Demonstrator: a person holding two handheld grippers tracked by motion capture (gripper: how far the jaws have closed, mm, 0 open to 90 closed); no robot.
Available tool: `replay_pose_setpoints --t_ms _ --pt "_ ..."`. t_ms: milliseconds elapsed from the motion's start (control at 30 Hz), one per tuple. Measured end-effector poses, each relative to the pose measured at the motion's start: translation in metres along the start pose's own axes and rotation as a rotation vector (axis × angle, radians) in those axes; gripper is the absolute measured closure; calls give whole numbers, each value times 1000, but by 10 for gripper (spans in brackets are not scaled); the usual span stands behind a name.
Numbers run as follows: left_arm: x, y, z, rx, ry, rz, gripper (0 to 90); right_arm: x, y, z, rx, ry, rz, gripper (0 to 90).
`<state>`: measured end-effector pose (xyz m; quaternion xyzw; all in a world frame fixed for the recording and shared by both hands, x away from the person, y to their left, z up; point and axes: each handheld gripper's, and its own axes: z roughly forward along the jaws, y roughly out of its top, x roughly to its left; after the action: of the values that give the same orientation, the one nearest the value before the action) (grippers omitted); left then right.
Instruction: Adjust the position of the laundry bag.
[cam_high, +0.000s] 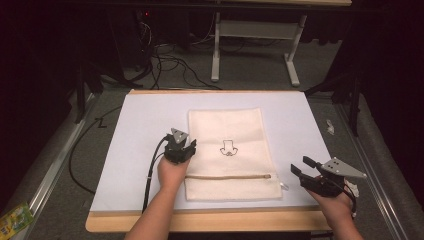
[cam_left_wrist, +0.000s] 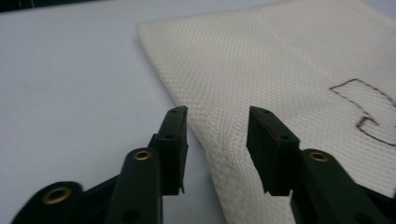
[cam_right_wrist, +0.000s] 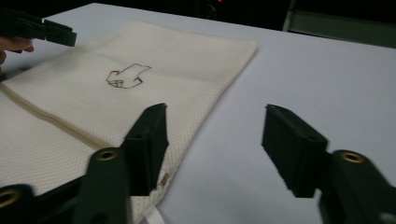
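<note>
Pouch (cam_high: 230, 150) lies flat, left gripper (cam_high: 186, 145) gaping over its nine-o'clock edge, right gripper (cam_high: 303, 167) spread wide beyond its four-o'clock corner.

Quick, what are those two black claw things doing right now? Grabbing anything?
Left gripper: open, jaws either side of the cloth bag's left edge, holding nothing.
Right gripper: open, empty, at the bag's right edge near the zip.

One cream zippered pouch (cam_high: 230, 150), one white mat (cam_high: 150, 125), two tongs: left (cam_high: 186, 146) and right (cam_high: 303, 167)
</note>
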<state>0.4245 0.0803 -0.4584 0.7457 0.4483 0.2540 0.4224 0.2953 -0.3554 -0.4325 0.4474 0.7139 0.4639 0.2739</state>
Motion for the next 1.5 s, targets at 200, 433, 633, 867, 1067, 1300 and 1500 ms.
replay_pose_setpoints --t_ms 200,433,633,867,1067,1300,1500 --pt "-3 -15 -71 -15 -119 3 441 7 0 6 46 48 -10 690" --pt "12 -46 -101 -46 -137 -30 398 17 2 10 67 12 -23 900" --pt "17 -46 -97 -84 -131 -63 403 19 1 17 110 38 0 900" --pt "11 -42 -94 -101 -138 26 400 25 -8 31 196 41 -18 846" --pt "10 -41 -91 -86 -168 28 398 27 -12 43 249 30 -9 698" --pt "8 -39 -94 -93 -177 56 390 28 -14 51 275 44 31 650" --pt "4 -38 -93 -96 -185 73 390 26 -18 58 336 46 48 657"
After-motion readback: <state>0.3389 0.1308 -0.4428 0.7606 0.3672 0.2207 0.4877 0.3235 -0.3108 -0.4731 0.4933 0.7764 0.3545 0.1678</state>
